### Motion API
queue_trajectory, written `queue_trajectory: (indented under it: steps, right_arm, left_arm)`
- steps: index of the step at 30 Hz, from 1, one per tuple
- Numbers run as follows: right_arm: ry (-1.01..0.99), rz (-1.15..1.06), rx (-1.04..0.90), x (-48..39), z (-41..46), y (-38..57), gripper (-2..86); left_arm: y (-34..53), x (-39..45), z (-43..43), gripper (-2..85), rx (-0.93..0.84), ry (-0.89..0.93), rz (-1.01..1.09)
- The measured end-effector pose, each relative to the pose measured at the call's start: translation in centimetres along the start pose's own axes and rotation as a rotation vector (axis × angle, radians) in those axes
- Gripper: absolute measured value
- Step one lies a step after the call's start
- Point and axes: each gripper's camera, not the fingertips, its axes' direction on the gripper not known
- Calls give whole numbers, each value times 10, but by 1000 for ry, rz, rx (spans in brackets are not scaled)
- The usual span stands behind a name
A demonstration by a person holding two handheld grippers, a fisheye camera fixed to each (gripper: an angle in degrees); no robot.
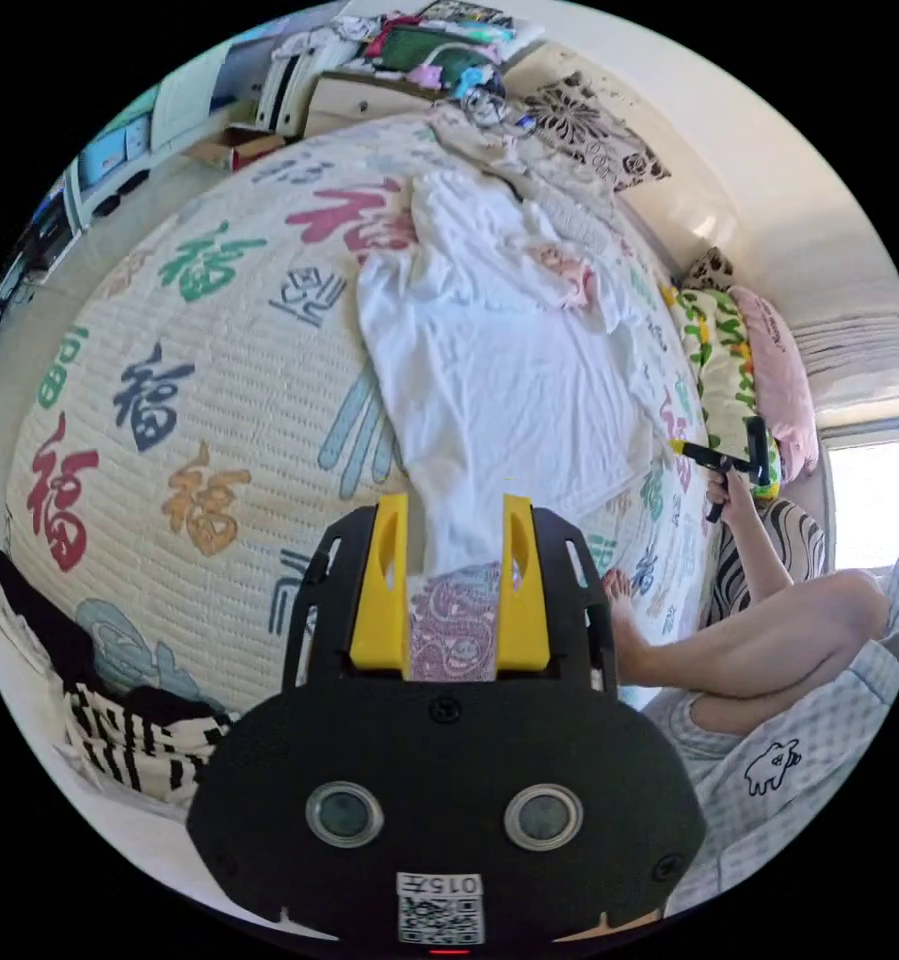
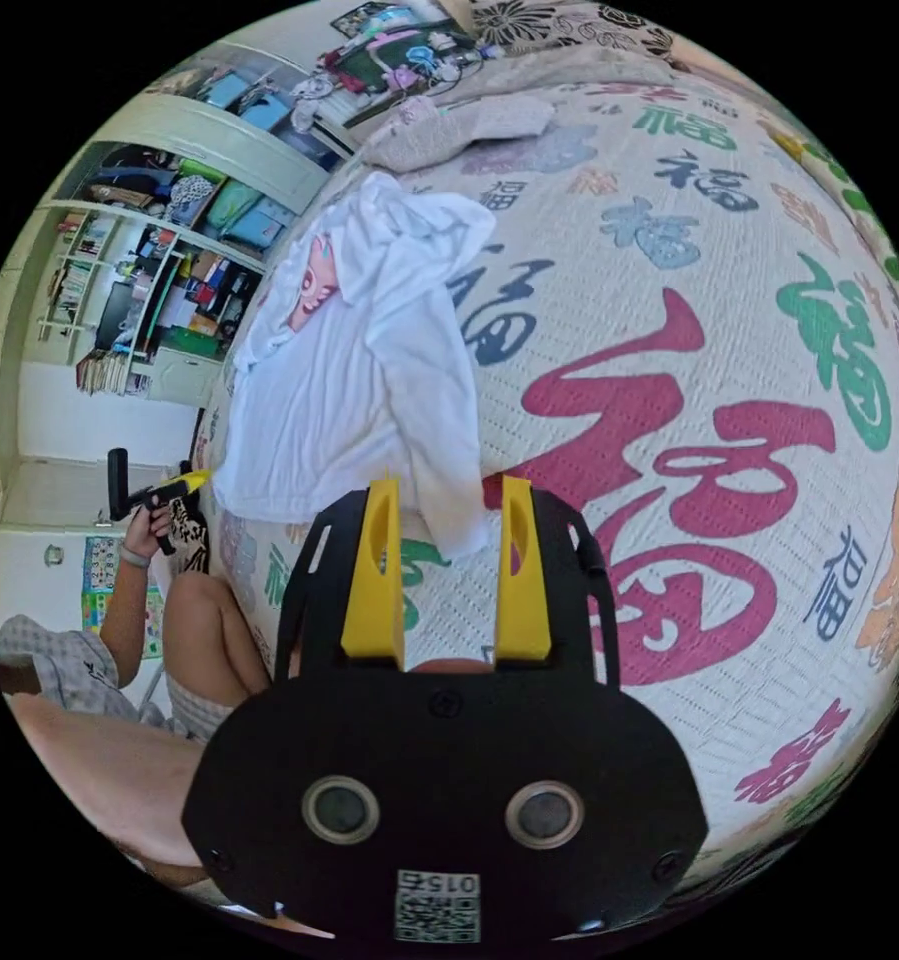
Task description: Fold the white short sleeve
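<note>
I see the white short sleeve shirt [image 1: 489, 370] lying mostly flat on a cream quilted bedspread [image 1: 199, 400] printed with large coloured characters, one sleeve folded in over the body and a pink print near the collar. My left gripper [image 1: 456, 520] hovers at the shirt's hem corner, its yellow jaws apart with cloth showing between them but not pinched. My right gripper [image 2: 439, 500] hangs over the far sleeve edge [image 2: 449, 500], jaws also spread and holding nothing. A person's hand [image 2: 147, 525] grips a handle beside the bed. Beyond, open wall shelves [image 2: 139, 300] hold assorted boxes and books.
</note>
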Motion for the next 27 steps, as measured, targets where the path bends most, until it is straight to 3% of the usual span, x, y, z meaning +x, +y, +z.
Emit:
queue_trajectory:
  steps: [2,5,8,14,22,27]
  right_arm:
    - [54,15,-6,-3,-3,-8,112]
    - [265,-77,-63,-19,-5,-19,48]
    - [165,-131,-76,-23,-24,-21,-2]
    - [-113,44,-50,18,-92,12,-9]
    - [-130,204,-218,33,-91,64,-8]
    - [-82,248,-241,33,-91,56,22]
  left_arm:
    - [-10,6,21,113,-103,-3,7]
    - [-24,22,26,68,-118,-190,52]
    - [-29,30,17,17,-146,-79,96]
    - [-9,43,-42,2,-77,-55,138]
    - [2,72,-1,6,-483,-193,339]
    - [-2,72,13,27,-620,-182,388]
